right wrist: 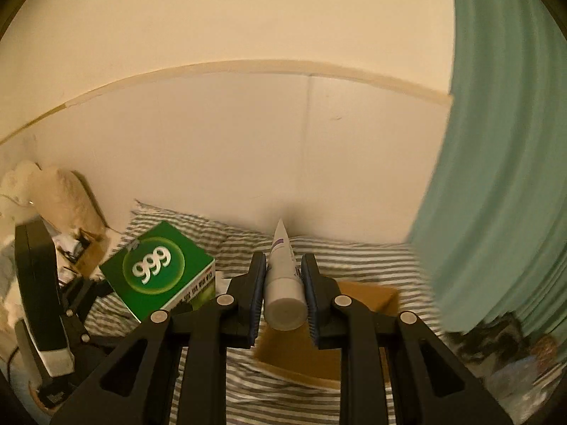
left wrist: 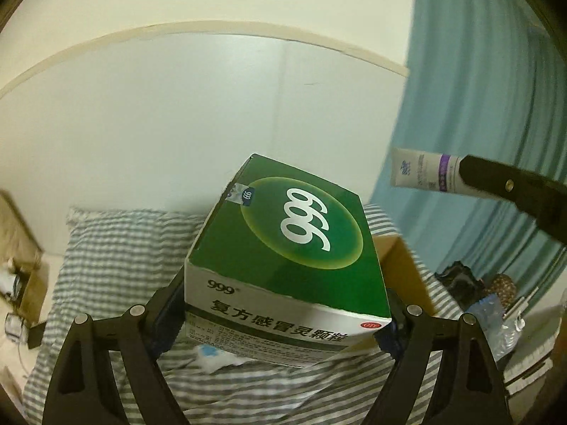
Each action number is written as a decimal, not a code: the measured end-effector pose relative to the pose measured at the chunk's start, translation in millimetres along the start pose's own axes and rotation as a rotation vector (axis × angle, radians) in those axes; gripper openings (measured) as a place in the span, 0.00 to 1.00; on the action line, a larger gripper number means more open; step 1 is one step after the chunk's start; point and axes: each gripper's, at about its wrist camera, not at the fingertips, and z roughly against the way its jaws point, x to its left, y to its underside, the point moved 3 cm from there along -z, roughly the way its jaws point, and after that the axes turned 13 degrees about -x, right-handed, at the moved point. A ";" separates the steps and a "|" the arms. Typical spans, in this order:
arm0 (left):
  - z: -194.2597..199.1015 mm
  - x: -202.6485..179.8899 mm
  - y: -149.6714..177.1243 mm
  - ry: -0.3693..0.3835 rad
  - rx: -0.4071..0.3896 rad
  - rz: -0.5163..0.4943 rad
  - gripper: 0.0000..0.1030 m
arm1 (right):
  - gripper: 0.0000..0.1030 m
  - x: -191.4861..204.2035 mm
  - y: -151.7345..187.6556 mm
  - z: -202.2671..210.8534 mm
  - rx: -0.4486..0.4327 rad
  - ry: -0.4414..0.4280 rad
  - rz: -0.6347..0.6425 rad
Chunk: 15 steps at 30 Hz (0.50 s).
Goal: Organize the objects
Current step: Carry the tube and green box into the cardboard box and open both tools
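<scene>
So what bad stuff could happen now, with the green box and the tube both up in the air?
The green box is pinched only at its near end by the left gripper, so it might tilt or slip onto the striped bed. The white tube is round and smooth between the right gripper fingers, so it could slide out. Both are carried close together and might bump on the way to the cardboard box.

We cannot identify the blurred clutter (left wrist: 478,294) beside the curtain (left wrist: 478,106); the medicine box (left wrist: 283,258) hides the cardboard box (left wrist: 400,269) partly.
</scene>
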 end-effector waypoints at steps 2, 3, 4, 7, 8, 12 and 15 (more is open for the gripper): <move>-15.1 -22.1 -0.6 0.017 0.015 -0.014 0.86 | 0.20 -19.7 4.8 3.4 -0.006 0.018 -0.018; -23.3 -31.6 1.0 0.026 0.026 -0.017 0.86 | 0.20 -30.0 9.0 1.0 -0.006 0.023 -0.043; -30.0 -38.3 3.4 0.033 0.038 -0.019 0.86 | 0.20 -41.5 17.0 -4.9 0.007 0.035 -0.067; -55.6 -61.2 15.3 0.054 0.079 -0.021 0.86 | 0.19 -68.2 46.3 -31.9 0.079 0.074 -0.083; -63.6 -64.3 20.2 0.056 0.091 -0.023 0.86 | 0.19 -74.0 54.4 -39.5 0.101 0.082 -0.085; -98.2 -79.4 46.2 0.067 0.157 -0.030 0.86 | 0.19 -95.9 89.5 -68.0 0.182 0.093 -0.139; -116.2 -86.5 60.4 0.085 0.187 -0.033 0.86 | 0.19 -108.0 114.2 -83.9 0.235 0.082 -0.175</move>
